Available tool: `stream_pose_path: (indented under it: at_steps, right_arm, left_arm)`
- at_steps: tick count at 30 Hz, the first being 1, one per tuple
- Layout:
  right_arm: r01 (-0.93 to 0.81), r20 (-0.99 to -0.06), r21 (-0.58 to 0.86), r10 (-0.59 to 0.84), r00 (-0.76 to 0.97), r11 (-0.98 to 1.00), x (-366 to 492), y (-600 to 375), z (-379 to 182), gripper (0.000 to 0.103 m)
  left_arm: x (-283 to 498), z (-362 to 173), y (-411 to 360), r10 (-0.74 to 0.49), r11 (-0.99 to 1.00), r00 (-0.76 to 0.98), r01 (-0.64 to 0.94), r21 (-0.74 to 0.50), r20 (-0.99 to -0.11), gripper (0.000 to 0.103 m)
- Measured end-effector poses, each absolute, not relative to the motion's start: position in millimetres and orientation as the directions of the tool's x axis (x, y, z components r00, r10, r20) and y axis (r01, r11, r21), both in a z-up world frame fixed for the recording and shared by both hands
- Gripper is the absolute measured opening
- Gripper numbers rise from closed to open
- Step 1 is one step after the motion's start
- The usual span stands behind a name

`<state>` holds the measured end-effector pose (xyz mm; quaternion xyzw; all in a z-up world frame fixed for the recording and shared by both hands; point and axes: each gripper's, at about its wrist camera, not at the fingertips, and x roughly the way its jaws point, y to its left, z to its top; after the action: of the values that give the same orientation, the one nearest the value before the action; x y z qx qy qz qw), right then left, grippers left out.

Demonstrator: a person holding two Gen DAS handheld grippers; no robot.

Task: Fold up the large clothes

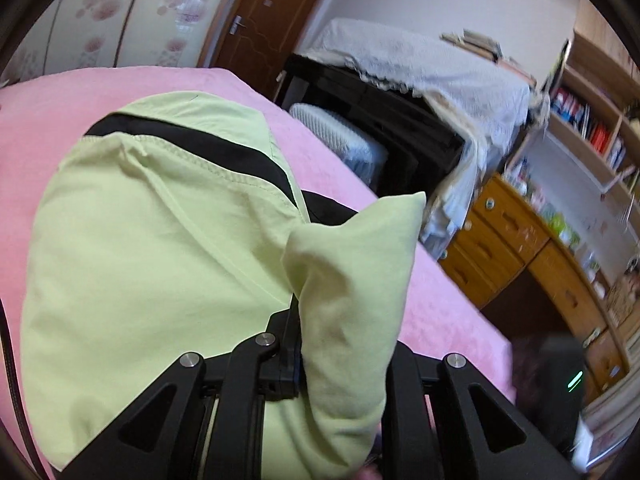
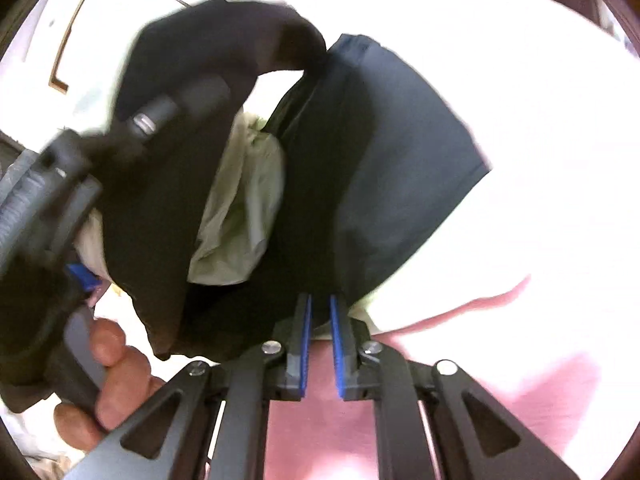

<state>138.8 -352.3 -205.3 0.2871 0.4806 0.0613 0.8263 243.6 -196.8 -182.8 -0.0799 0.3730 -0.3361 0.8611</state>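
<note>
No readable text anywhere.

The book spines on the wooden bookshelf (image 1: pixel 592 128), right of the cloth-draped piano (image 1: pixel 400 120), show only blurred colour; nothing on the door beside it can be read either.

Lime-green garment (image 1: pixel 140 232) with black band, plain pink bedspread (image 1: pixel 400 240), blue gripper pads (image 2: pixel 306 344)
</note>
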Motion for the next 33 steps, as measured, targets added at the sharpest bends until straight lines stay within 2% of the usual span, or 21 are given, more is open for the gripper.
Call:
stream_pose_path:
  at_steps: [6, 9, 13, 15, 16, 17, 18, 19, 20, 23, 27, 31, 33]
  right_arm:
    - [0.285, -0.799, 0.41, 0.19, 0.57, 0.867, 124.1, -393.7, -192.7, 0.014]
    - [0.317, -0.801, 0.387, 0.146, 0.58, 0.866, 122.1, -407.2, -186.9, 0.014]
    - [0.303, -0.807, 0.359, 0.131, 0.575, 0.883, 132.4, -417.1, -182.2, 0.014]
    - [0.28, -0.804, 0.371, 0.155, 0.574, 0.885, 137.9, -419.5, -169.7, 0.014]
    - [0.267, -0.799, 0.38, 0.169, 0.578, 0.886, 141.5, -416.6, -165.5, 0.017]
    - [0.258, -0.795, 0.386, 0.176, 0.581, 0.886, 143.7, -420.0, -164.9, 0.018]
    - [0.242, -0.787, 0.394, 0.189, 0.587, 0.887, 144.4, -425.1, -163.8, 0.023]
    - [0.233, -0.783, 0.398, 0.196, 0.59, 0.887, 146.5, -423.6, -158.2, 0.029]
    - [0.225, -0.778, 0.403, 0.202, 0.596, 0.887, 149.1, -421.2, -153.2, 0.032]
    - [0.193, -0.754, 0.434, 0.238, 0.612, 0.88, 152.3, -417.1, -139.9, 0.035]
    - [0.164, -0.743, 0.471, 0.289, 0.603, 0.867, 156.2, -405.5, -135.0, 0.056]
    - [0.139, -0.752, 0.456, 0.298, 0.588, 0.879, 161.2, -387.5, -134.1, 0.057]
    - [0.127, -0.767, 0.453, 0.313, 0.56, 0.882, 168.0, -379.9, -143.1, 0.057]
  left_arm:
    - [232.7, -235.4, -231.3, -0.587, 0.77, 0.402, 0.546, -0.33, -0.703, 0.012]
    - [224.0, -249.9, -238.2, -0.562, 0.775, 0.418, 0.567, -0.278, -0.714, 0.012]
    - [229.5, -250.7, -243.1, -0.563, 0.776, 0.407, 0.56, -0.29, -0.719, 0.013]
    - [229.0, -244.2, -244.4, -0.563, 0.775, 0.408, 0.563, -0.288, -0.719, 0.021]
    - [228.8, -240.7, -241.4, -0.571, 0.77, 0.399, 0.565, -0.298, -0.717, 0.031]
    - [228.5, -236.2, -240.0, -0.582, 0.761, 0.386, 0.568, -0.313, -0.715, 0.048]
    - [225.6, -231.1, -237.8, -0.599, 0.75, 0.37, 0.571, -0.334, -0.71, 0.057]
    - [222.1, -223.3, -233.7, -0.617, 0.739, 0.36, 0.572, -0.357, -0.7, 0.071]
    - [217.3, -216.6, -226.7, -0.638, 0.725, 0.35, 0.572, -0.383, -0.686, 0.078]
    - [200.1, -193.2, -198.7, -0.73, 0.651, 0.28, 0.565, -0.507, -0.624, 0.079]
    - [183.6, -171.3, -143.4, -0.761, 0.641, 0.321, 0.509, -0.575, -0.564, 0.082]
    - [186.0, -173.0, -73.6, -0.645, 0.76, 0.501, 0.343, -0.551, -0.577, 0.084]
    - [197.7, -189.8, -45.2, -0.527, 0.838, 0.547, 0.206, -0.505, -0.651, 0.084]
